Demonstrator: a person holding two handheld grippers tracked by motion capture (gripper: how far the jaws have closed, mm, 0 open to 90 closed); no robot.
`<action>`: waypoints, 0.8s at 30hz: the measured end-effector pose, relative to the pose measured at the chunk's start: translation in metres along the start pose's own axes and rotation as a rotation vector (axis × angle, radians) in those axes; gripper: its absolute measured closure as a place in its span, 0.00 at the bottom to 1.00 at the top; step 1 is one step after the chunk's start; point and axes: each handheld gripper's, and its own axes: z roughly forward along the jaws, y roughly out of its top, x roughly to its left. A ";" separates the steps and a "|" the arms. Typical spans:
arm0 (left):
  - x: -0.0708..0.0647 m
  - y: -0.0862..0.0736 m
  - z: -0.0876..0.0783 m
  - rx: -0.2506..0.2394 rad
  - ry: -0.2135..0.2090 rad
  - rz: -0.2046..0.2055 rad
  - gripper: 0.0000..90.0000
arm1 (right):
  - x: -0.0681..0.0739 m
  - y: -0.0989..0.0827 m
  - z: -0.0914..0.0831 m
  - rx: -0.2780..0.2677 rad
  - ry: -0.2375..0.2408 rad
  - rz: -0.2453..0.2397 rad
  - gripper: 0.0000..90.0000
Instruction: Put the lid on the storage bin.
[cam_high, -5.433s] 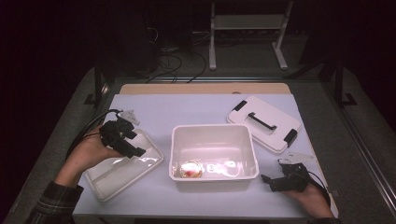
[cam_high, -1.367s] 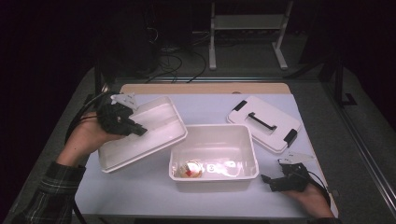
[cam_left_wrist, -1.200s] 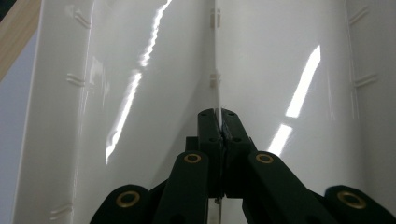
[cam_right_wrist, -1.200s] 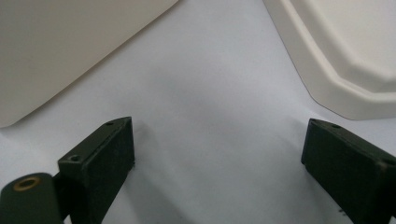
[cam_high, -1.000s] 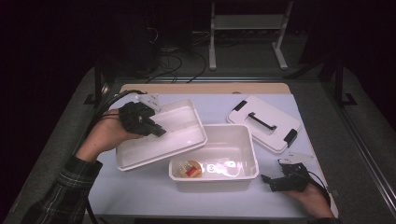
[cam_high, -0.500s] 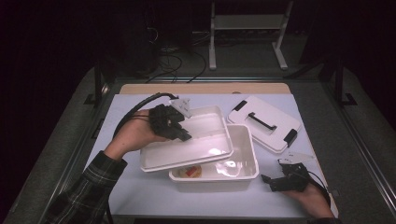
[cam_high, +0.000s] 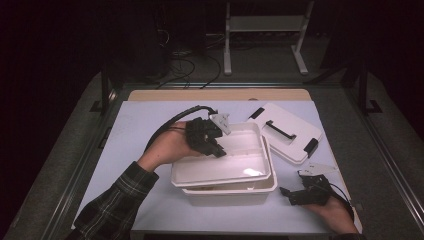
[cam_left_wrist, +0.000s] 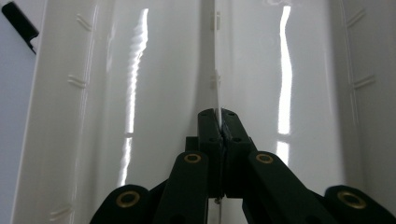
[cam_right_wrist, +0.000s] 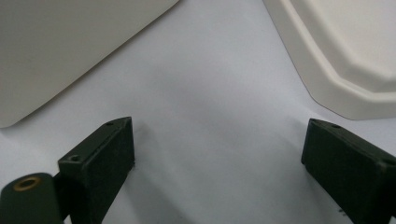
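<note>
Atop box (cam_high: 235, 192): tray (cam_high: 230, 160) lengthwise left-right, seemingly tilted; left hand-held gripper (cam_high: 216, 149) clamping wall.

stacked tubs (cam_high: 227, 172) mid-table, lid (cam_high: 285, 131) behind right, left side open

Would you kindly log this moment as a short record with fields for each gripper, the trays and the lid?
left gripper: shut on the wall of the inner tray, holding it tilted over the tub
tub: white, on the table, inner tray partly in it
right gripper: open, holding nothing, resting on the table right of the tub
lid: flat on the table behind and right of the tub, black handle up
</note>
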 end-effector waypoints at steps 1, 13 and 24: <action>0.000 0.001 0.002 0.001 -0.002 0.004 0.98 | 0.000 0.000 0.000 -0.001 0.000 0.000 0.10; 0.001 0.009 0.025 0.017 -0.026 0.025 0.98 | 0.000 0.000 0.000 0.000 0.001 0.003 0.10; 0.003 0.009 0.036 0.039 -0.020 0.025 0.98 | 0.000 0.000 0.000 0.000 0.001 0.002 0.10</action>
